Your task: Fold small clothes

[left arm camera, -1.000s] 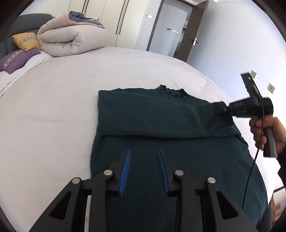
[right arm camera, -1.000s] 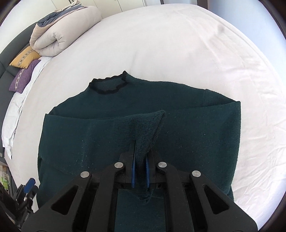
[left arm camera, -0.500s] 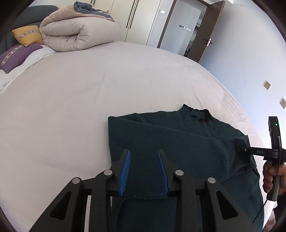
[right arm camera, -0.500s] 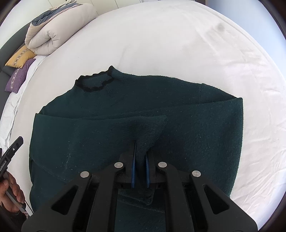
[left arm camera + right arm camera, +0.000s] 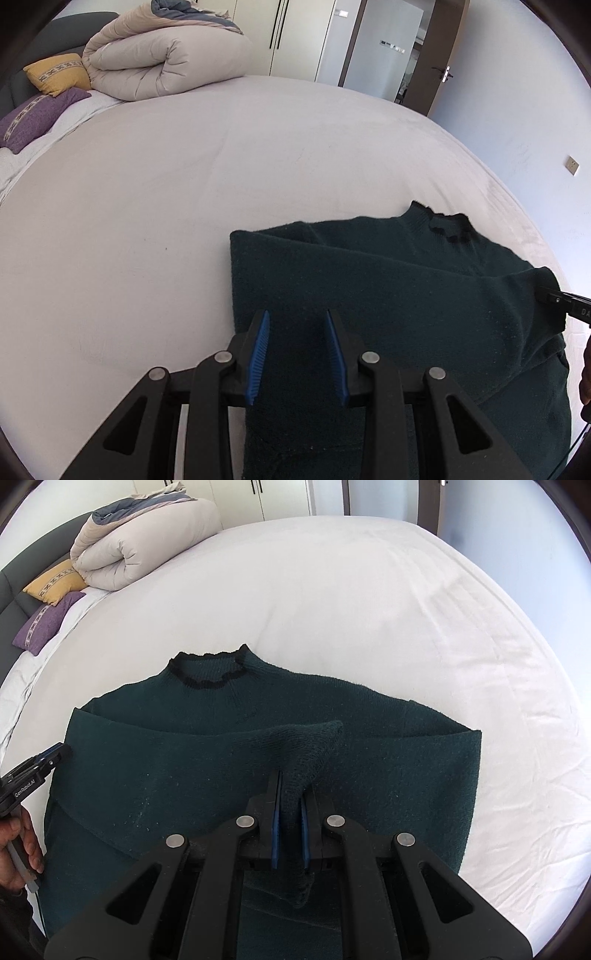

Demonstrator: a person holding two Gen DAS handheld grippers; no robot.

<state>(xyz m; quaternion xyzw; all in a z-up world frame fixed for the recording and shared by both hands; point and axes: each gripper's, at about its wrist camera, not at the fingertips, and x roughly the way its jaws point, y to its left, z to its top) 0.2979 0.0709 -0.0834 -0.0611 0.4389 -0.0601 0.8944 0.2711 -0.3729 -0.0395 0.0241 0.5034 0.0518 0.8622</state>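
Sleeves folded across sweater (image 5: 388, 775) near bed (image 5: 369, 590) edge — my right gripper (image 5: 290, 830) pinches a cuff, left gripper (image 5: 297, 354) spread, empty; body folds remain.

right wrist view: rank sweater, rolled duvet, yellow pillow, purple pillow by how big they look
1. Dark green sweater, largest, though nearest the camera.
2. Rolled duvet.
3. Yellow pillow and purple pillow look alike; too close to rank.

The sweater (image 5: 155, 768) lies flat on the bed (image 5: 369, 620), collar (image 5: 207, 668) toward the far side. A rolled duvet (image 5: 147, 542) sits at the far left, with 2 pillows (image 5: 55, 583) left of it.
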